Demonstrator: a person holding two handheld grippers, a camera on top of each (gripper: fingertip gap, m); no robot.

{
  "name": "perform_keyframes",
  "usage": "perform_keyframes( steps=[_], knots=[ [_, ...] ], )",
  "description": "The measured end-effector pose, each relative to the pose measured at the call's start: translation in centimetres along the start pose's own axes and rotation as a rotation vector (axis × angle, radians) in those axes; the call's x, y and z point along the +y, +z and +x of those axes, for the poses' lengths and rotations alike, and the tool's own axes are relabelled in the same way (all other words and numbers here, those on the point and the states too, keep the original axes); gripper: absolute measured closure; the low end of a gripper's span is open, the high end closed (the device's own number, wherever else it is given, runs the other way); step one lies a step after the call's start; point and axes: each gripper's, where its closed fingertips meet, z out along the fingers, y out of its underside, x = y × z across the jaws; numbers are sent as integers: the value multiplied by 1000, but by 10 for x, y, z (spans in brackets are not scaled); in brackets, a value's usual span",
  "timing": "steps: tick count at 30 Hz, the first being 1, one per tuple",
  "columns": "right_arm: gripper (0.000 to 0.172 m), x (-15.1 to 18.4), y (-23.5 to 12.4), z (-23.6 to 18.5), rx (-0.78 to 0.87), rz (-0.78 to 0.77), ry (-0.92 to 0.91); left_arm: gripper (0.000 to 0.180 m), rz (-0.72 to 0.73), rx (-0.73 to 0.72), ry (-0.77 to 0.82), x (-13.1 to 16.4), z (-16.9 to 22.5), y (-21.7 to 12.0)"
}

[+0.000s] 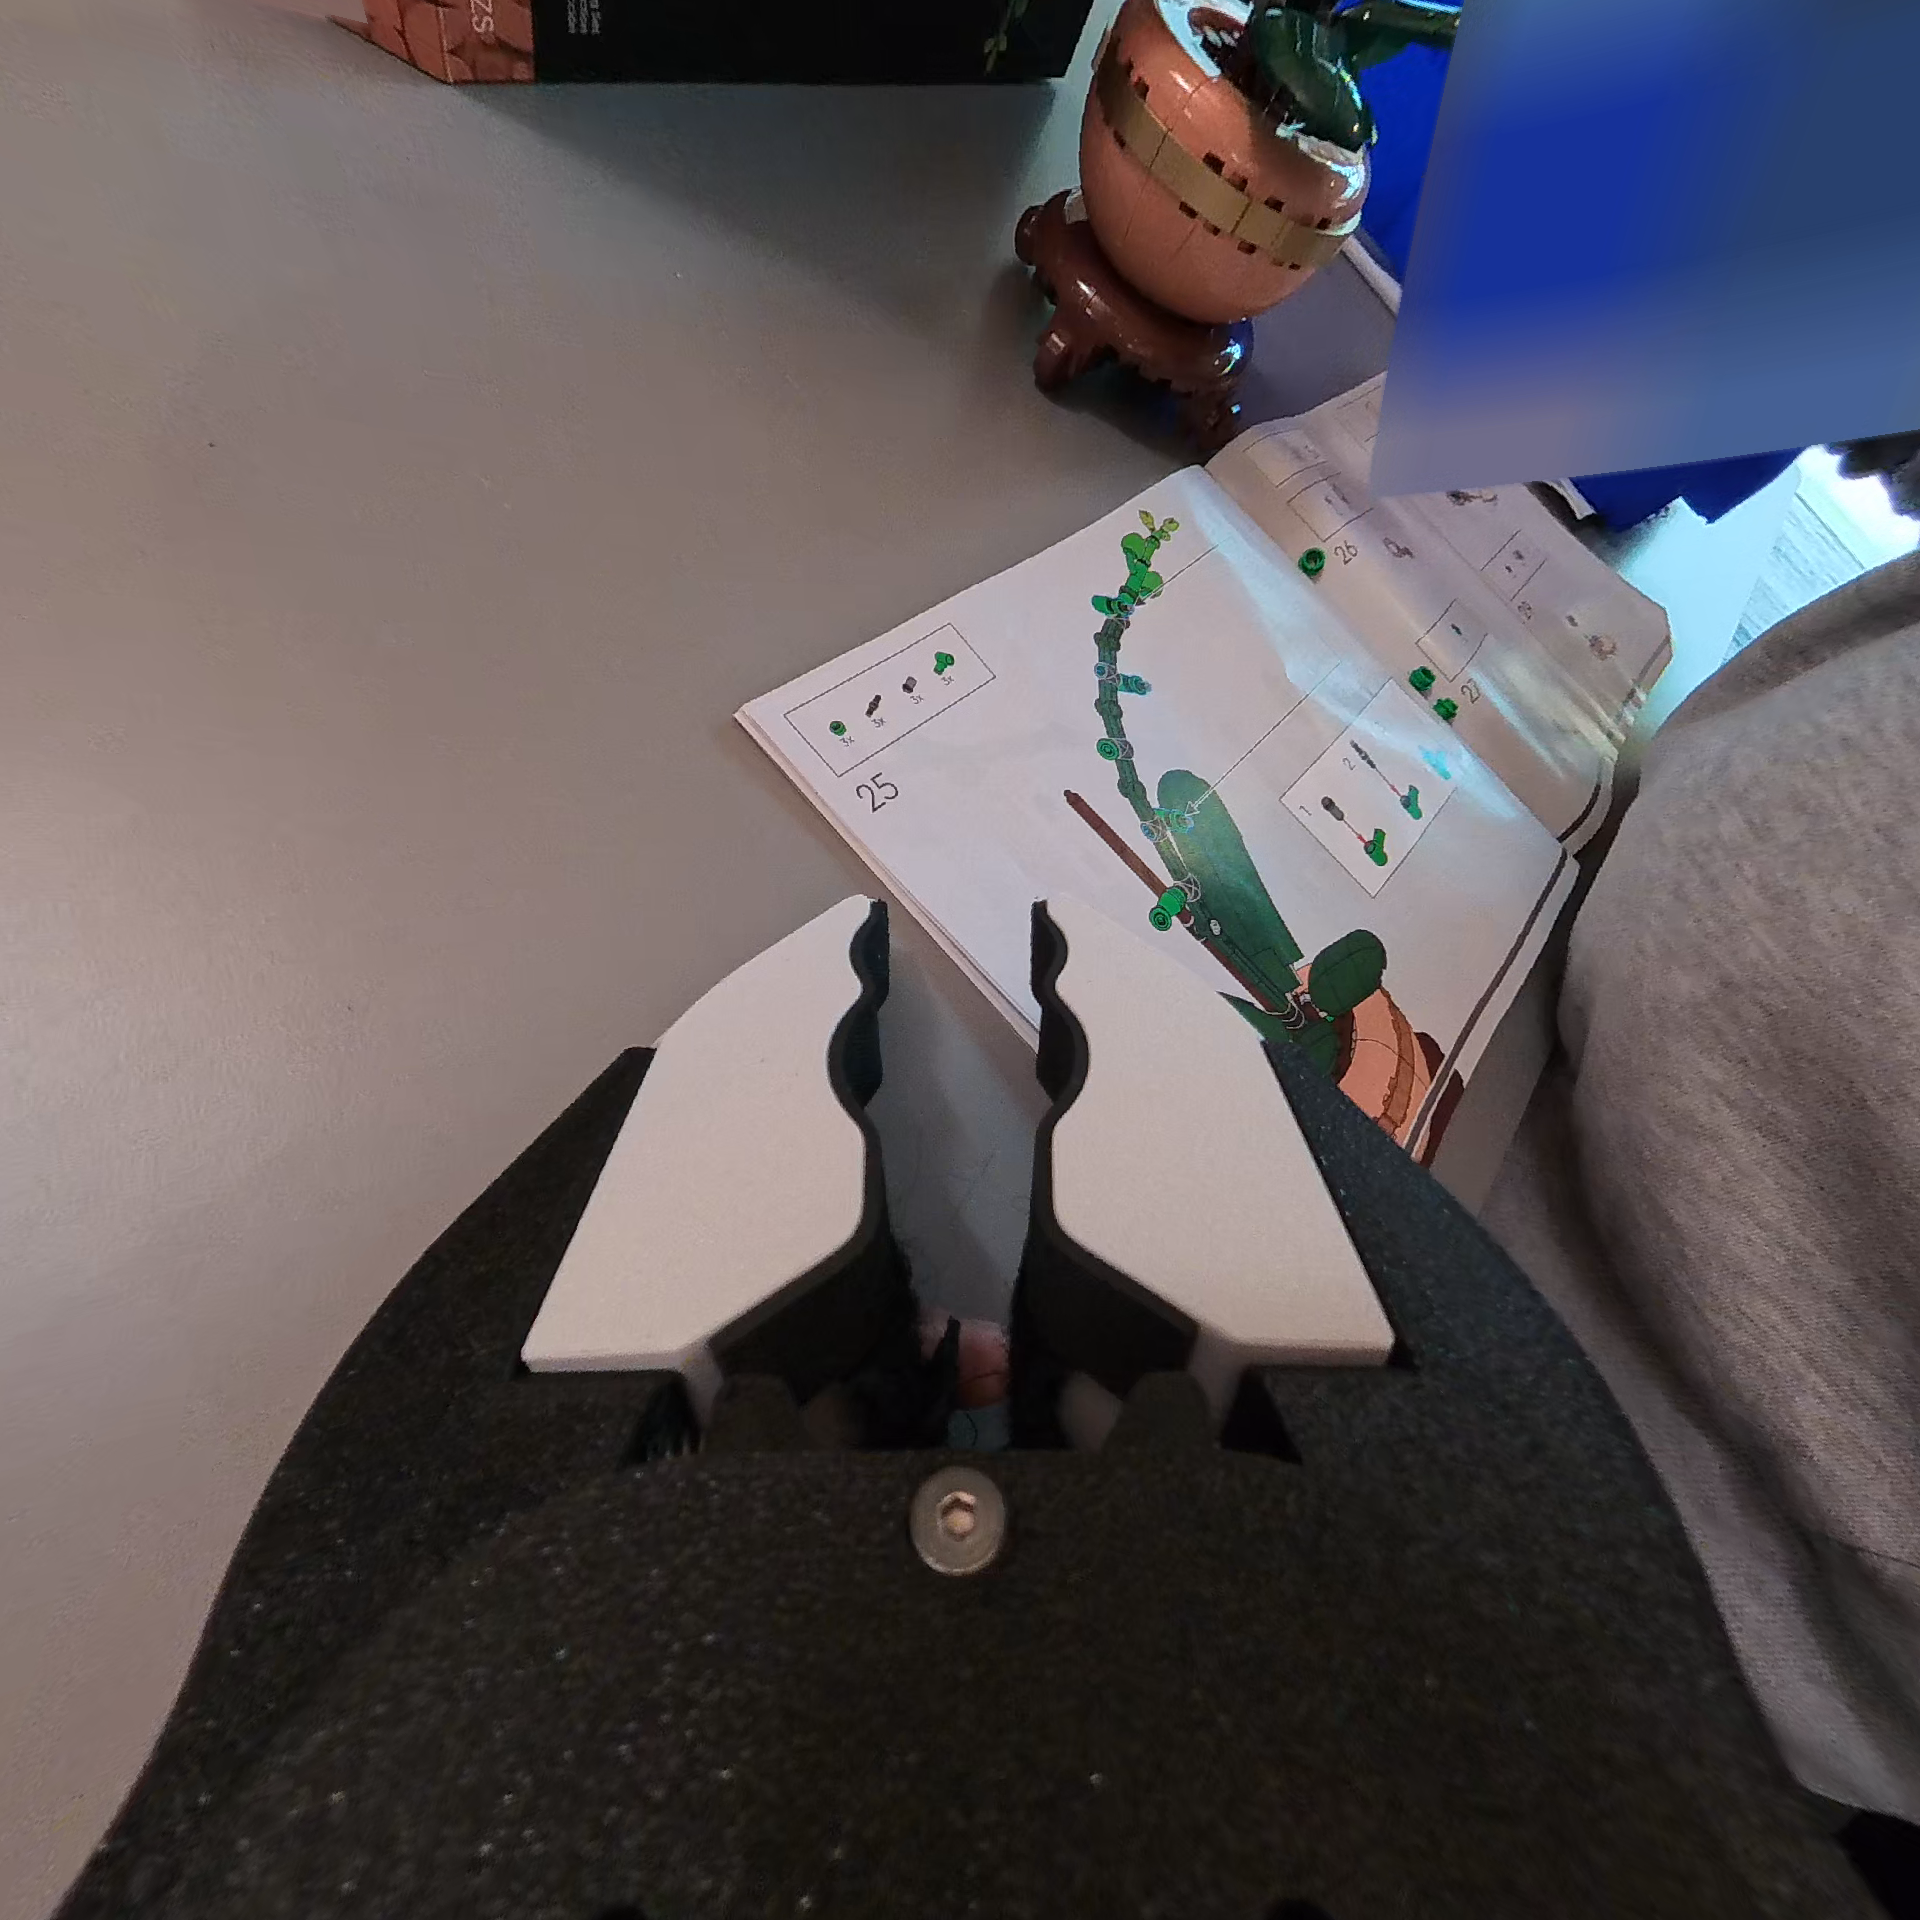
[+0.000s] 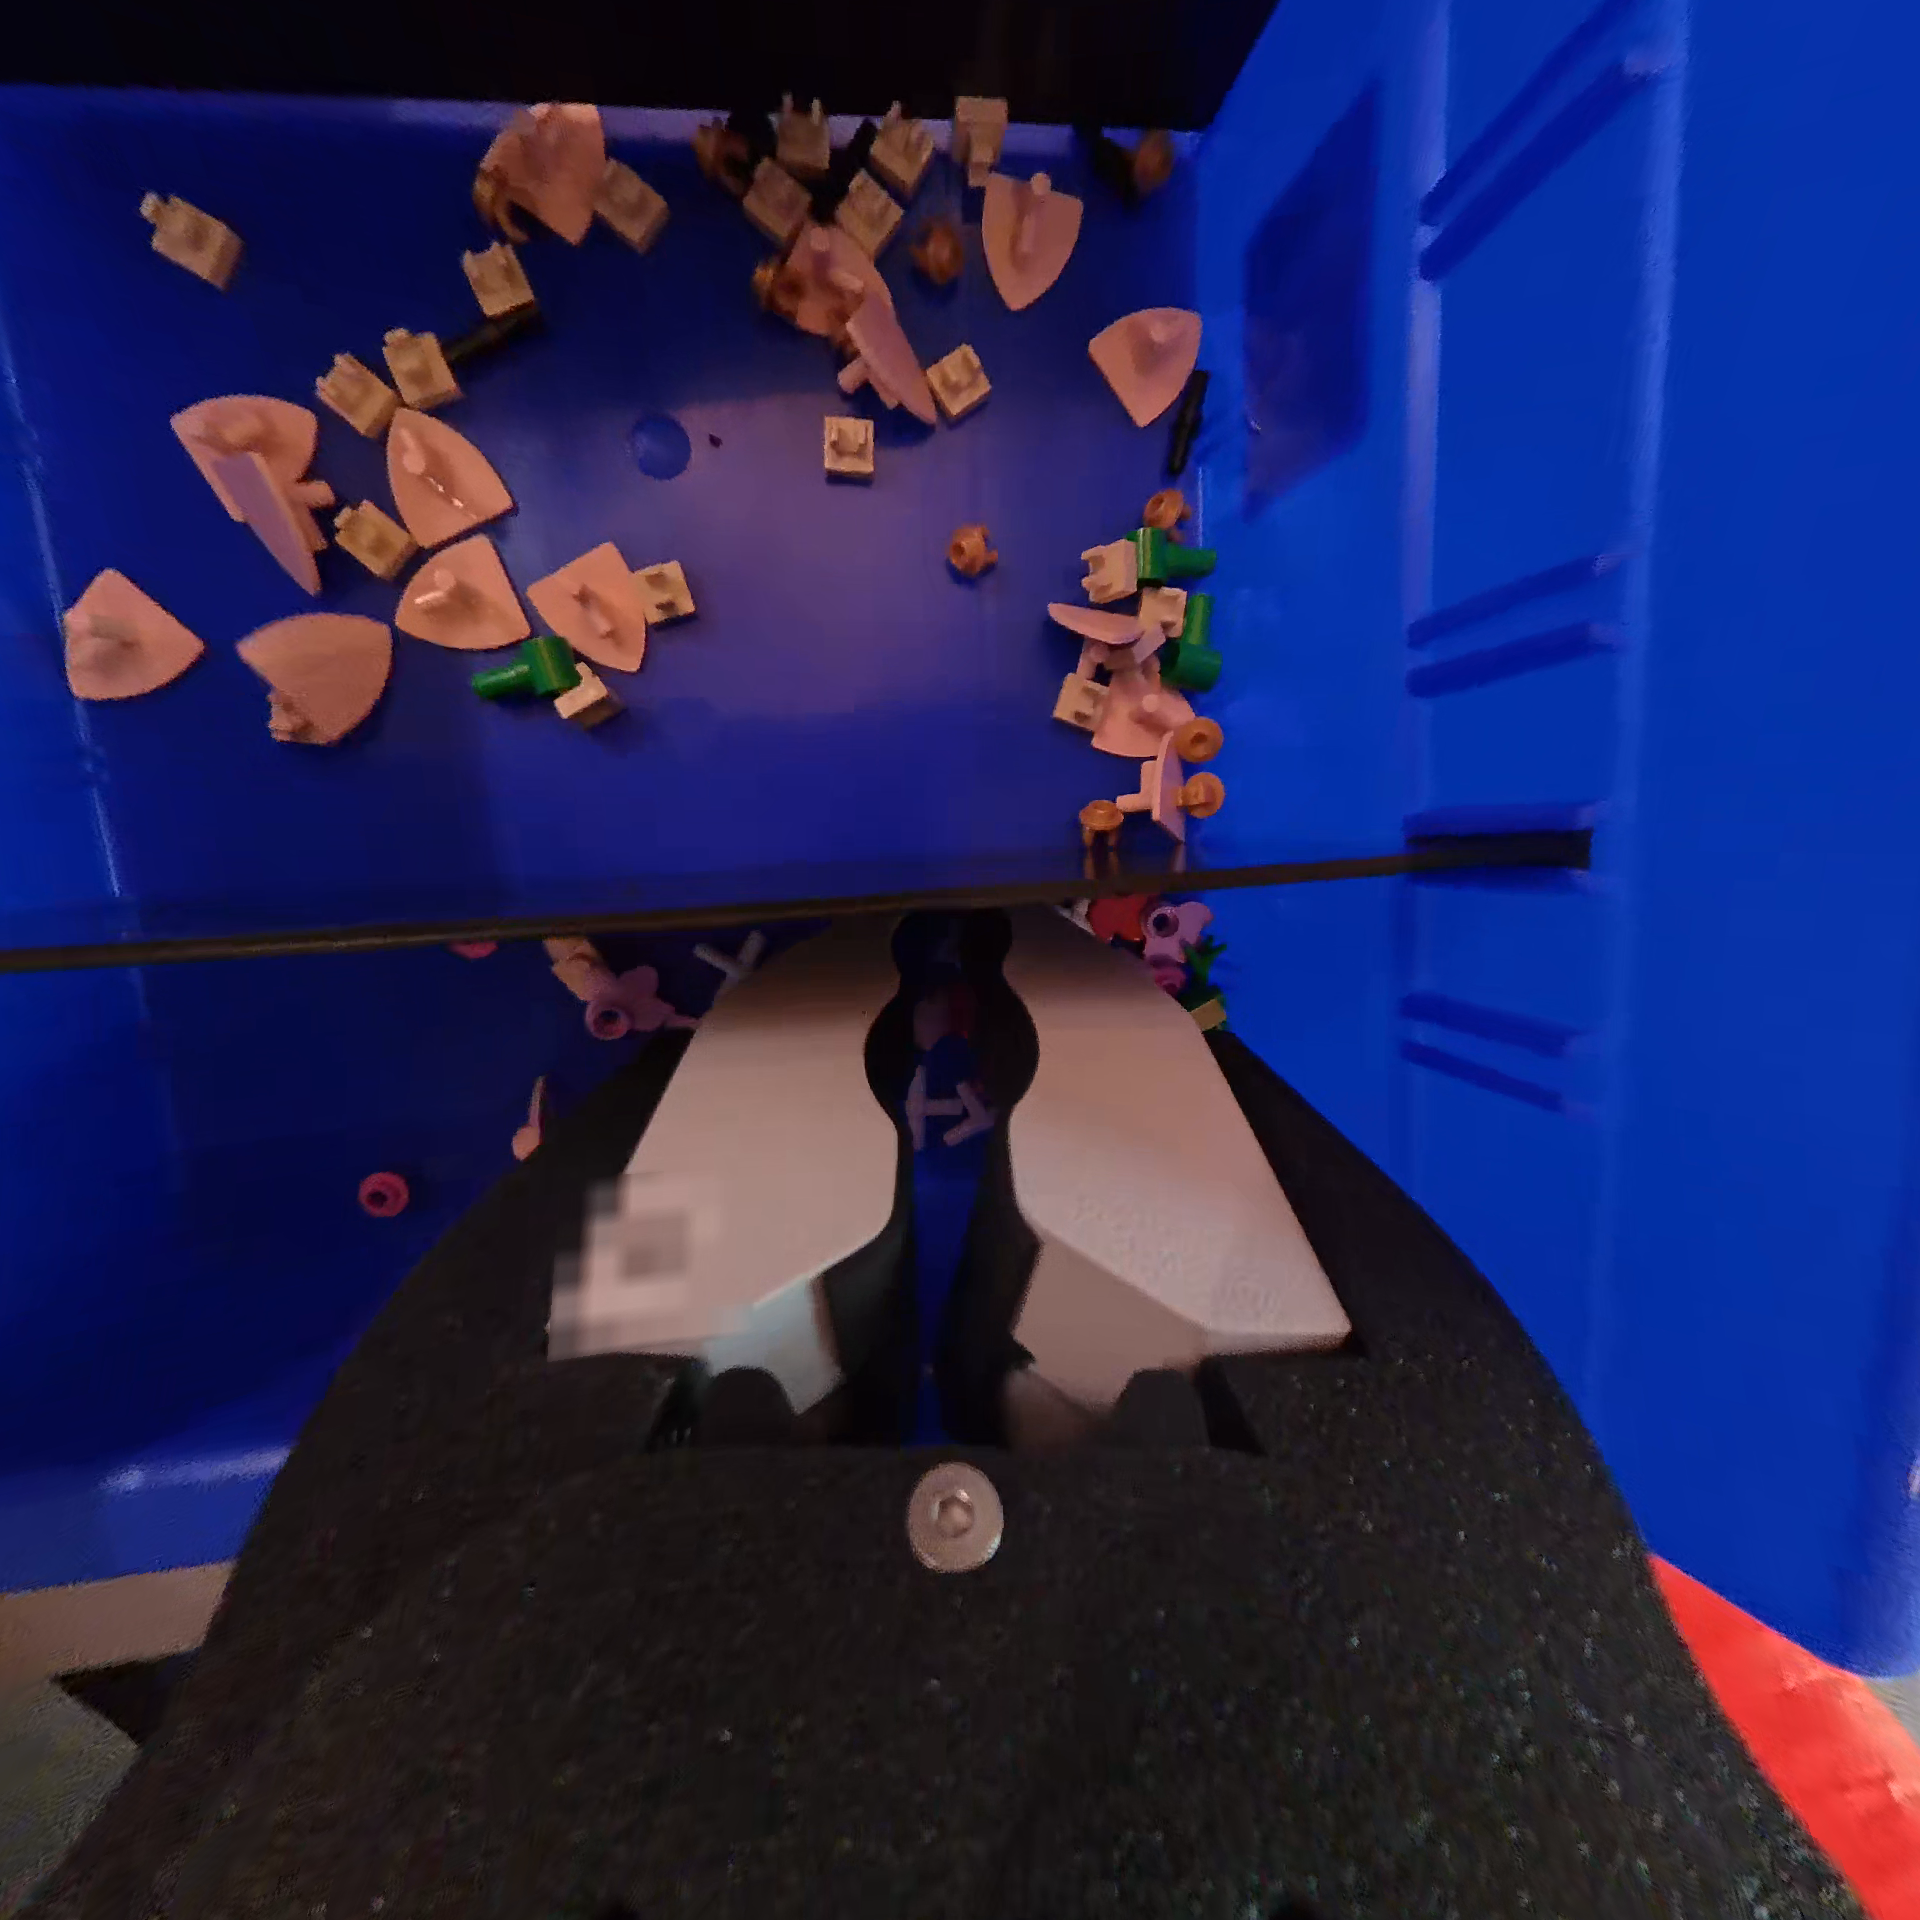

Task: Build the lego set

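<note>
My left gripper [image 1: 958, 914] is open and empty, hovering low over the grey table [image 1: 416, 623] at the near edge of an open instruction booklet [image 1: 1039, 790]. A brick-built pink pot with a green plant [image 1: 1205, 208] stands beyond the booklet. My right gripper [image 2: 951, 935] is inside a blue bin [image 2: 1558, 623], its tips right at a thin black divider [image 2: 520, 933]. Its jaws are nearly together on a small pink piece [image 2: 932, 1023], which the dark pads largely hide. Loose pink, purple and red pieces [image 2: 1164, 925] lie around the tips.
Beyond the divider lie several pink shell-shaped pieces [image 2: 447, 478], tan studs [image 2: 852, 447] and green connectors [image 2: 530, 670]. The bin's high wall stands close on the right. A dark box [image 1: 727, 42] lies at the table's far side. A person's grey sleeve [image 1: 1745, 1039] is at the right. The left gripper's tips are roughly 55 cm from the right gripper's.
</note>
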Motion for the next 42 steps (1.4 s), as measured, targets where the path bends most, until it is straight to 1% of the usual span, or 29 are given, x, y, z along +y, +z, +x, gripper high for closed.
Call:
perform_keyframes(
  steps=[4, 6, 8, 10, 14, 15, 17, 19, 22, 25, 27, 30, 32, 34, 36, 38, 42],
  knots=[
    [167, 2, -15, 2, 18, -17, -125, 155, 0, -5, 8, 0, 1, 0],
    [167, 2, -26, 5, 26, -3, -171, 155, 6, -8, 11, 0, 1, 0],
    [167, 1, -36, 4, -11, 41, -199, 155, 13, -8, 10, -1, 1, -1],
    [167, -9, -48, -1, -89, 165, -218, 155, 18, -4, 10, -1, 2, -2],
    [168, -37, -91, -18, -251, 522, -268, 155, 30, -1, 19, -2, 3, -2],
    [168, -41, -101, -24, -291, 581, -273, 155, 33, -1, 24, -3, 3, -2],
    [168, -48, -115, -35, -352, 657, -288, 155, 42, 0, 39, -4, 4, -3],
    [168, -54, -125, -47, -374, 695, -315, 155, 60, -3, 57, -5, 6, -5],
    [169, -63, -144, -91, -482, 741, -417, 156, 93, -10, 72, -8, 8, -8],
    [168, -62, -156, -159, -629, 732, -549, 156, 124, -18, 92, -11, 9, -11],
    [168, -54, -156, -209, -733, 702, -636, 156, 142, -17, 104, -12, 10, -13],
    [168, -29, -133, -279, -868, 580, -737, 156, 184, -17, 117, -17, 12, -17],
    [169, -9, -106, -314, -894, 480, -818, 156, 206, -25, 112, -19, 11, -19],
    [169, 2, -79, -333, -849, 404, -897, 156, 218, -17, 123, -20, 12, -20],
    [169, 4, -59, -343, -777, 362, -979, 156, 227, -10, 149, -20, 16, -23],
    [169, 7, -51, -351, -765, 334, -1026, 156, 220, 0, 170, -19, 19, -22],
    [167, 11, -42, -358, -773, 283, -1045, 156, 187, 6, 208, -15, 24, -18]
  ],
)
